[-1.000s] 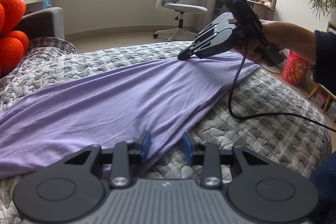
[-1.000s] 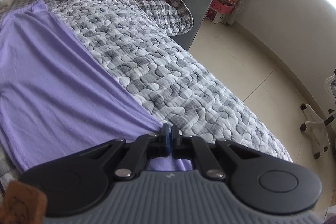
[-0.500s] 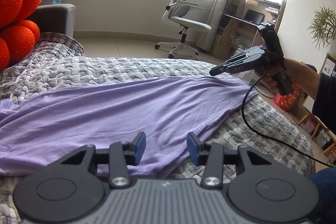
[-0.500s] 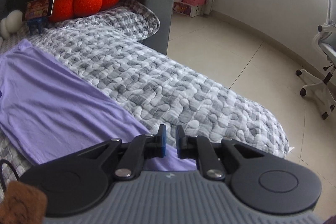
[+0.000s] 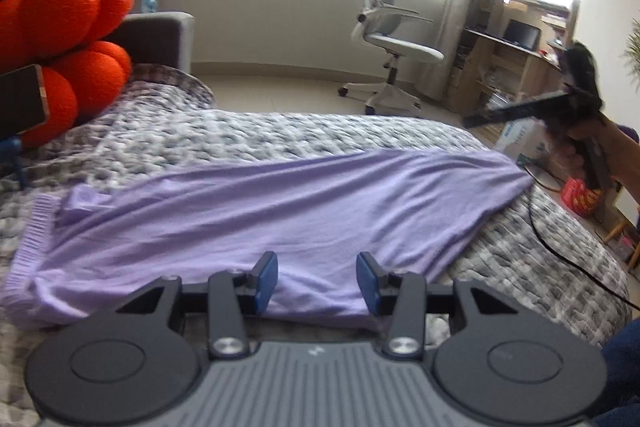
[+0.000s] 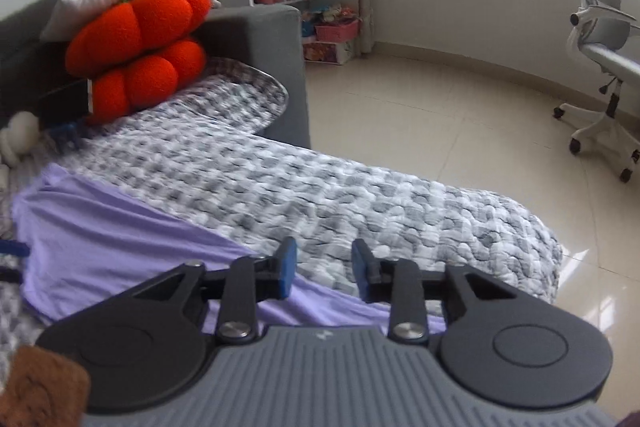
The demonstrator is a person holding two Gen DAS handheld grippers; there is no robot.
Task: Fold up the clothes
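Purple garment (image 5: pixel 280 211) lies flat on the grey quilt (image 6: pixel 320 195); left gripper (image 5: pixel 317 281) released, right gripper's (image 6: pixel 324 273) jaws opening, empty; no writing legible.

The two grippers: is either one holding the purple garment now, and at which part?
Nothing is held. The left gripper is open; the right gripper's jaws are opening, clear of the purple garment.

The right claw (image 5: pixel 476 119) smears into motion blur, its tips unreadable. The left claw (image 5: pixel 317 281) hides the purple garment's (image 5: pixel 280 211) near hem. The picture edge clips the phone (image 5: pixel 20 99).
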